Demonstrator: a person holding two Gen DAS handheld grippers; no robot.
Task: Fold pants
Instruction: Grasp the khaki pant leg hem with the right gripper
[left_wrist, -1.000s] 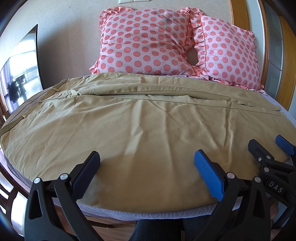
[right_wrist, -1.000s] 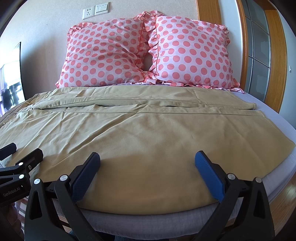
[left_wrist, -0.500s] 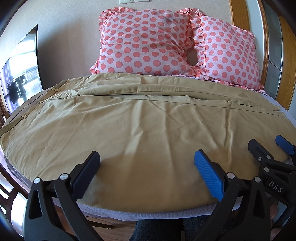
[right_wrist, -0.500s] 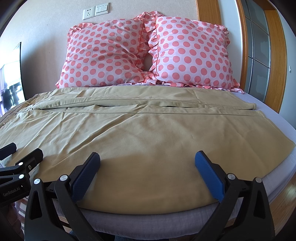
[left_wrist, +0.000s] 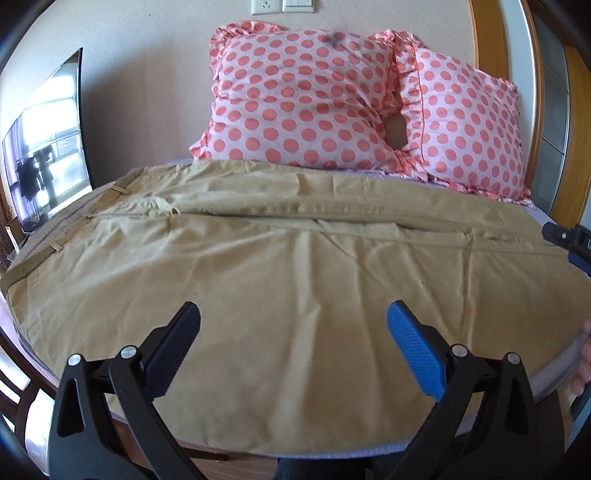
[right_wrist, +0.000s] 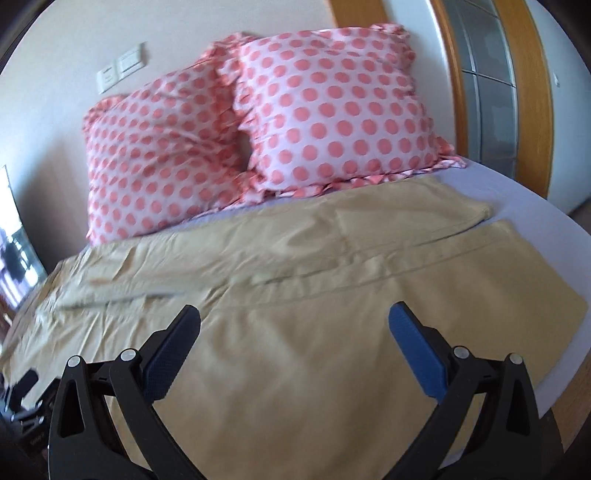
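Observation:
Tan pants (left_wrist: 280, 266) lie spread flat across the bed, waistband with belt loops at the left, leg hems at the right (right_wrist: 480, 218). The far leg is folded along a lengthwise seam. My left gripper (left_wrist: 293, 332) is open and empty above the near edge of the pants. My right gripper (right_wrist: 295, 332) is open and empty above the pants toward the hem end; it also shows at the right edge of the left wrist view (left_wrist: 569, 240). The right wrist view is blurred by motion.
Two pink polka-dot pillows (left_wrist: 303, 99) (right_wrist: 332, 107) lean on the wall behind the pants. The lilac sheet (right_wrist: 535, 214) shows at the right. A dark screen (left_wrist: 44, 147) stands at the left. A wood-framed glass door (right_wrist: 491, 85) is at the right.
Both grippers have moved forward over the pants. The right gripper has swung right toward the hem end and tilted. Both stay open.

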